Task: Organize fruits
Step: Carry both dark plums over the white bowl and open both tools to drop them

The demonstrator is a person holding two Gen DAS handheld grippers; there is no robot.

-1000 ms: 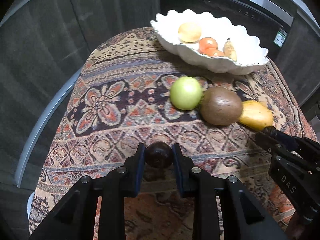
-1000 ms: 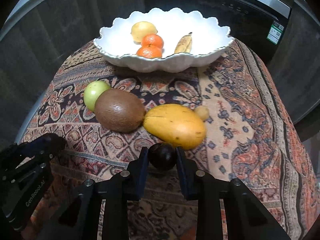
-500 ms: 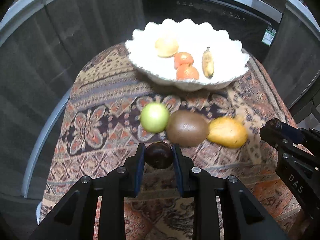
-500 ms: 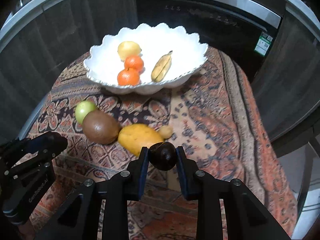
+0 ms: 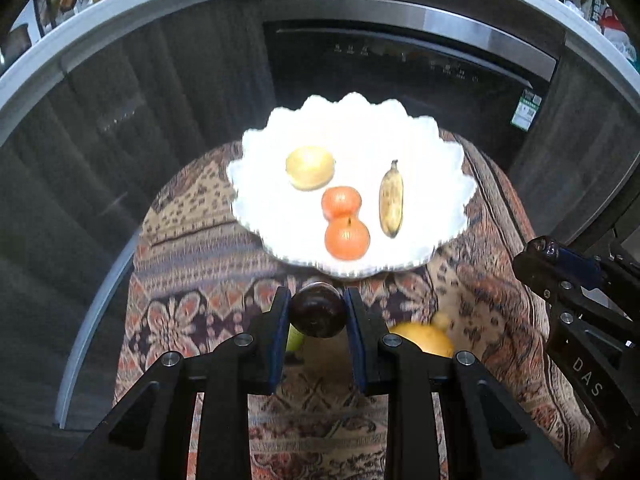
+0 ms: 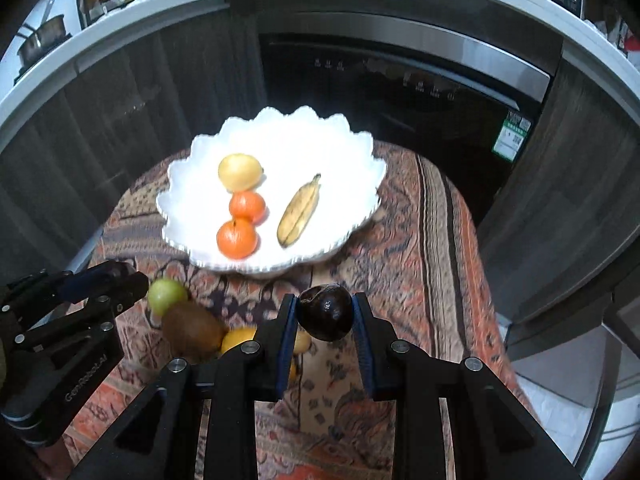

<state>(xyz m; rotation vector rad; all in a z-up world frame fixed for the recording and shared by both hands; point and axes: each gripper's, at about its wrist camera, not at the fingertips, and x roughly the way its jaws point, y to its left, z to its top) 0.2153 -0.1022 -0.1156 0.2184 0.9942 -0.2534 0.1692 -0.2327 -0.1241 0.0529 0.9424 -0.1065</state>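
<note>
My left gripper (image 5: 317, 314) is shut on a small dark round fruit (image 5: 318, 312), held above the patterned cloth just in front of the white scalloped bowl (image 5: 440, 184). My right gripper (image 6: 325, 314) is shut on a second dark round fruit (image 6: 327, 312), also in the air short of the bowl (image 6: 344, 160). In the bowl lie a yellow lemon (image 6: 239, 172), two oranges (image 6: 237, 239), and a small banana (image 6: 299, 212). On the cloth sit a green apple (image 6: 166, 295), a brown kiwi-like fruit (image 6: 192, 330) and a yellow mango (image 5: 426, 340), partly hidden by the fingers.
The small table is draped in a patterned cloth (image 6: 420, 240) whose edges fall away on all sides. Dark cabinets and an oven front (image 6: 400, 92) stand right behind the bowl. A counter with bottles and a pan (image 6: 40, 40) runs along the top left.
Both grippers have risen and moved toward the bowl, each still holding its dark fruit. The bowl now shows from higher up, and the loose fruits have slid under the fingers.
</note>
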